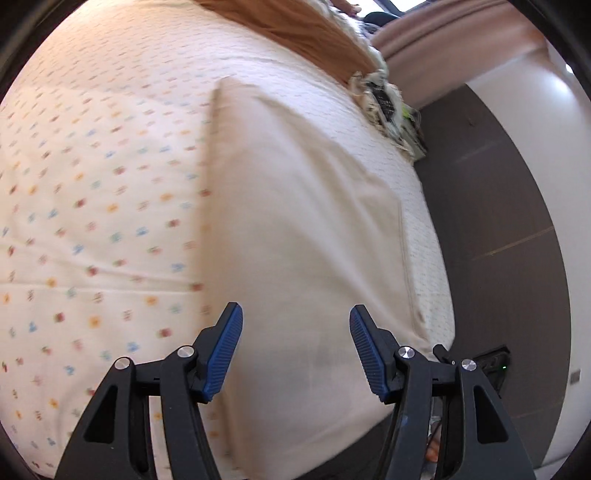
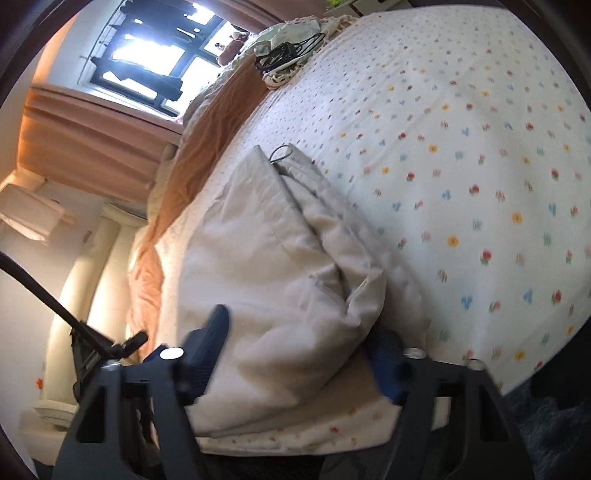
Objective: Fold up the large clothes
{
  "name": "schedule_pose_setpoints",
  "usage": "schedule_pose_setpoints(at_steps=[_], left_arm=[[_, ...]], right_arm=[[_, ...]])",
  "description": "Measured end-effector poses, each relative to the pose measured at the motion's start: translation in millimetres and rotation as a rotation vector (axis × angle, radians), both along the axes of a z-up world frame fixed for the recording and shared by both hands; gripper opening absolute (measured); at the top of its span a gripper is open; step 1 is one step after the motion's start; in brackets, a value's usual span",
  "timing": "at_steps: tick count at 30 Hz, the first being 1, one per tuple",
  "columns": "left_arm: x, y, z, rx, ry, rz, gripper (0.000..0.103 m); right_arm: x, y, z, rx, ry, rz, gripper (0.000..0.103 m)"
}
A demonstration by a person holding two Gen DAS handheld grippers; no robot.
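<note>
A cream garment [image 1: 295, 206] lies folded into a long flat panel on the flowered bedsheet [image 1: 92, 184]. My left gripper [image 1: 295, 332] hovers over its near end, open, and its blue pads [image 1: 227, 347] touch nothing. In the right wrist view the same garment [image 2: 266, 258] is bunched into thick folds near the bed's edge, with a cord loop at its far end. My right gripper [image 2: 299, 347] straddles the near bundle with its fingers wide apart. Cloth fills the gap and drapes over the right finger [image 2: 386, 354], and the blurred left finger stands beside the cloth. I see no pinch.
An orange blanket [image 1: 295, 29] and a fringed throw with black devices [image 1: 384, 99] lie at the bed's far side. Dark floor [image 1: 491, 221] runs along the bed's edge. In the right wrist view, cables and a black box [image 2: 284, 55], curtains, a window and a black pole [image 2: 55, 302] show.
</note>
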State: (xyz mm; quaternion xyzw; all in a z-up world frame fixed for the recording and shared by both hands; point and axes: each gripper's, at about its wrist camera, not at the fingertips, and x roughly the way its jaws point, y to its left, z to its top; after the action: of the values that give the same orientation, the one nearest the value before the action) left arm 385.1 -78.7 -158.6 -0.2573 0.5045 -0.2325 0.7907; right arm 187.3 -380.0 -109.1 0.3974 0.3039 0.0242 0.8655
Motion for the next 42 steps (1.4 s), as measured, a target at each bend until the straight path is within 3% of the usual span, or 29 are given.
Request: schedule_pose_setpoints(at_steps=[1,3,9,17,20,23,24,25,27,35,42], left_arm=[[0.6,15.3,-6.6,0.002,0.017,0.014,0.061],[-2.1,24.6,-20.4,0.01,0.047,0.034,0.061],[-7.2,0.2,-43.7,-0.023,0.06,-0.015,0.061],[-7.5,-16.5,-43.9,-0.004,0.051,-0.062,0.058],[-6.0,-14.8,-46.4,-0.005,0.056,-0.061,0.058],[-2.4,-15.6,-44.9,-0.004,0.049,-0.056,0.058],[-1.4,-15.6,-44.3,-0.004,0.047,-0.053,0.058],[-5.4,-11.3,-44.2,-0.007,0.05,-0.052,0.058],[-1.1,-10.8,-44.2,-0.01,0.051,-0.043,0.058],[21.3,-9.6,-39.9,0.0,0.036,-0.021,0.058],[50.0,-11.3,-39.6,0.005,0.034,-0.003,0.058]], right_arm=[[2.2,0.0,1.5,-0.014,0.008,-0.004,0.013],[0.6,3.3,9.8,-0.036,-0.019,-0.006,0.009],[-32.3,8.4,31.3,-0.089,-0.096,-0.041,0.007],[-60.0,5.6,-3.2,-0.075,-0.033,-0.063,0.007],[-58.6,7.1,2.1,-0.07,-0.018,-0.019,0.012],[-52.7,-0.7,12.5,-0.08,0.0,-0.009,0.023],[-50.9,-3.1,16.8,-0.089,-0.002,-0.008,0.034],[-47.9,-5.5,20.6,-0.096,-0.001,-0.003,0.052],[-38.8,-8.4,28.4,-0.126,0.018,0.008,0.072],[26.6,-11.3,52.0,-0.215,0.097,0.152,0.072],[104.0,-13.8,58.1,-0.218,0.185,0.323,0.072]])
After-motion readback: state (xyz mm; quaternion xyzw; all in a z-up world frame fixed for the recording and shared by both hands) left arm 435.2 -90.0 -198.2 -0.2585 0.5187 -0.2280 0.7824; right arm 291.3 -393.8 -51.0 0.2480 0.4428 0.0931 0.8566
